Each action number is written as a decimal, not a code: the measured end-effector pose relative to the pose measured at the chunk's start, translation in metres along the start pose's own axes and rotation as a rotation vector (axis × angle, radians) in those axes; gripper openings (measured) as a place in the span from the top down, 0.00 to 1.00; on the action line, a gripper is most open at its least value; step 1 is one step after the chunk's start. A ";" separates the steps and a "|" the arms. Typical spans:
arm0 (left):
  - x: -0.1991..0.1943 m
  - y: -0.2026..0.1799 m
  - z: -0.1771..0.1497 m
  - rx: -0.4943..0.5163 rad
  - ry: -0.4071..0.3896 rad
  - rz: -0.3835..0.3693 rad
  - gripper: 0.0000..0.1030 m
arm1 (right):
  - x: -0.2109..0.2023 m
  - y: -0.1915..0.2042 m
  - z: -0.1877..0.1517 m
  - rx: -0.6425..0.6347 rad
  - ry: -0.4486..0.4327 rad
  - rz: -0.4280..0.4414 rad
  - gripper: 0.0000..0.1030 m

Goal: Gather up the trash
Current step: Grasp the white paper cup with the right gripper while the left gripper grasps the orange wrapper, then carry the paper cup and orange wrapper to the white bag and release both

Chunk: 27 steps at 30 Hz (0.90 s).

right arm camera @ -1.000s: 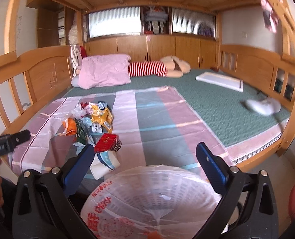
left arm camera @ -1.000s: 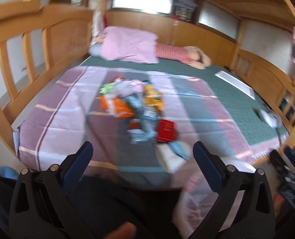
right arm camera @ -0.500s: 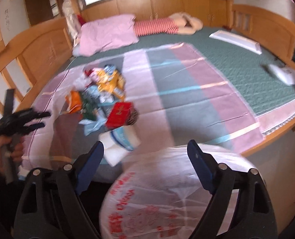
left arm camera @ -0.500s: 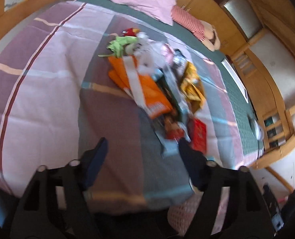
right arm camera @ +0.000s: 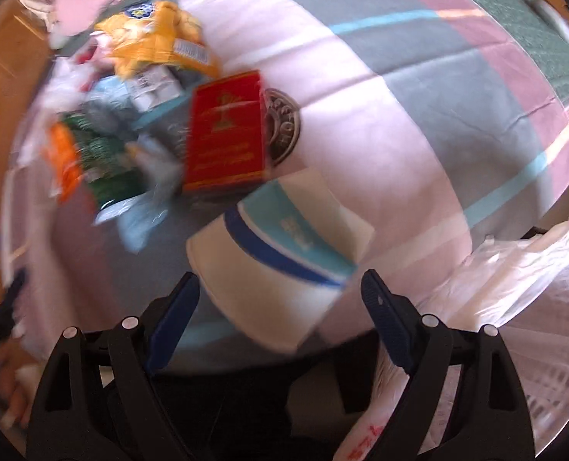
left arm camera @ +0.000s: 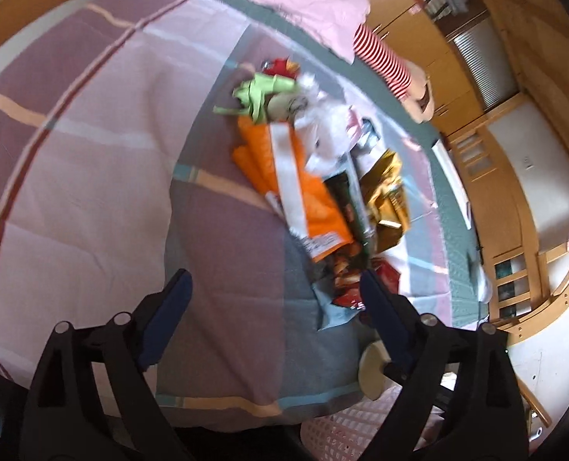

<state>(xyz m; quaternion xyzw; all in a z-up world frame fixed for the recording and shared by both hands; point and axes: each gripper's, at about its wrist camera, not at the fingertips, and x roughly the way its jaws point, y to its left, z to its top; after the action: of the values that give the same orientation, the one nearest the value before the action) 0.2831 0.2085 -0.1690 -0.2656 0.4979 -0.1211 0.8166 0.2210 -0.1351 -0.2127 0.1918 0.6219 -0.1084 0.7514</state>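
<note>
Blue-padded jaws of the right hand-held gripper (right arm camera: pixel 278 299) stand wide and empty, tilted steeply down over the white paper cup (right arm camera: pixel 273 265) lying near the bed's near edge; best to straddle its side and squeeze gently, since it crushes; beyond lies the red box (right arm camera: pixel 225 132). Left hand-held gripper (left arm camera: pixel 275 296), opening, empty, angles toward the wrapper pile (left arm camera: pixel 307 176); bag (right arm camera: pixel 507 292) waits right.
</note>
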 end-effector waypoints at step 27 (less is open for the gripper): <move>0.123 0.029 0.034 -0.261 0.337 -0.239 0.35 | -0.062 0.081 -0.071 -0.139 -0.309 0.089 0.21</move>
<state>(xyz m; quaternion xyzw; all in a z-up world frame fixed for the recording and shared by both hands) 0.3695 0.1870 -0.2647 -0.4018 0.6035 -0.1940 0.6608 0.1779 -0.0369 -0.1506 0.1478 0.4960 -0.0597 0.8536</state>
